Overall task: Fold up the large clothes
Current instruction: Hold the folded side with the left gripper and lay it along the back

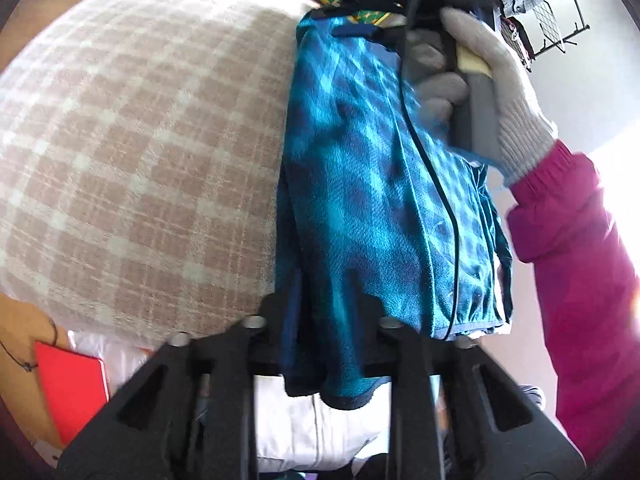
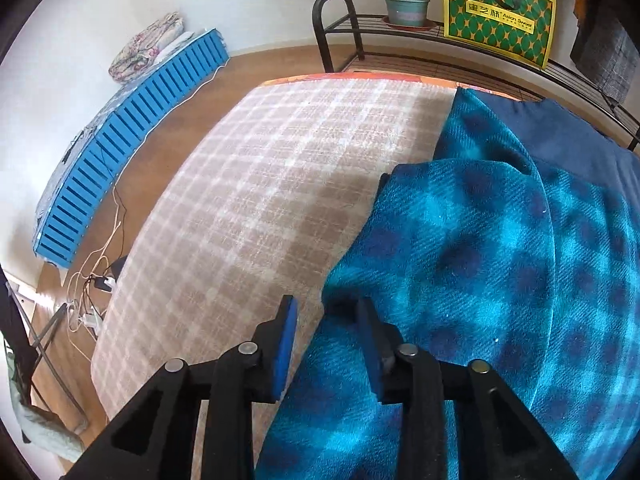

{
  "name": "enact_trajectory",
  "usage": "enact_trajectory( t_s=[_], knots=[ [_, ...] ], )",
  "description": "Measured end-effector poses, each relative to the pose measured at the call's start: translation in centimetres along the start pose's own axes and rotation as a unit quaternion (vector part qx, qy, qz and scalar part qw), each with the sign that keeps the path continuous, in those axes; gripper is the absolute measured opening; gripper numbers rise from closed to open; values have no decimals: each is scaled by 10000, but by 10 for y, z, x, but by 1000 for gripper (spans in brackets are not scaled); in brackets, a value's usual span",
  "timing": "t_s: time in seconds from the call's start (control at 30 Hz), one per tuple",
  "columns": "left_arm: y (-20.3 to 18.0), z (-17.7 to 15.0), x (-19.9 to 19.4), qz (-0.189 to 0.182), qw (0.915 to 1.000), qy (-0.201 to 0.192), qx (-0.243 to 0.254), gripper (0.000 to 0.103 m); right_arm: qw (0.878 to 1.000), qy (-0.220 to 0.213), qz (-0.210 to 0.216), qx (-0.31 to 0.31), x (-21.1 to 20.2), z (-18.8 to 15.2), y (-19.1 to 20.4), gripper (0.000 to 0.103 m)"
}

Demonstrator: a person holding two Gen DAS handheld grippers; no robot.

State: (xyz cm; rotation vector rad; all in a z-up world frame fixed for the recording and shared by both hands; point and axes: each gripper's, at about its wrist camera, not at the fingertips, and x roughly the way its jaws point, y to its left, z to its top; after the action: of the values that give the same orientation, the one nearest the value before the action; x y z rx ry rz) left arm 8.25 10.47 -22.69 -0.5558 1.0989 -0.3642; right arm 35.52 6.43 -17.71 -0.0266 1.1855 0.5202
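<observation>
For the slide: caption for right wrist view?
Right gripper open at the teal plaid garment's edge on a checked bed cover.

white knit glove, magenta sleeve

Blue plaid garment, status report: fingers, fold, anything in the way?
Left gripper fingers straddle garment edge, not clamped. Right gripper open at its edge. Blue plaid garment folded on checked blanket. Nothing blocking.

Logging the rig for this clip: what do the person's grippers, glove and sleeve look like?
Both grippers are black, with angular linkage arms and round silver pins. The right gripper has blue pads on its fingers; the left gripper is the same black build. The right hand wears a pale knitted glove and a magenta sleeve; a thin black cable runs down from its grey handle.
</observation>
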Motion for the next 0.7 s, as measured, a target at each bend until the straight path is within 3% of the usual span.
enact_trajectory(
  t_s=[0.07,0.27,0.33,0.4,0.57,0.7],
  knots=[
    [1,-1,0,37,10000,-25,-25,55,9997,-186,-16,-150,-28,-12,-6,33],
    [14,-7,15,-240,9981,426,-382,54,9981,-298,-25,-529,-83,-86,-28,31],
    [12,-8,19,-245,9983,380,-358,50,9979,-232,-91,-591,-80,-104,-31,30],
    [7,-9,24,-355,9974,528,-328,11,9981,-143,-139,-578,-69,-115,-34,29],
    [-16,-9,12,-516,9982,304,-68,8,9989,163,-259,-364,-35,-125,-42,28],
    [-33,-7,10,-551,9983,117,172,7,9987,155,-355,-329,-24,-126,-45,28]
  ],
)
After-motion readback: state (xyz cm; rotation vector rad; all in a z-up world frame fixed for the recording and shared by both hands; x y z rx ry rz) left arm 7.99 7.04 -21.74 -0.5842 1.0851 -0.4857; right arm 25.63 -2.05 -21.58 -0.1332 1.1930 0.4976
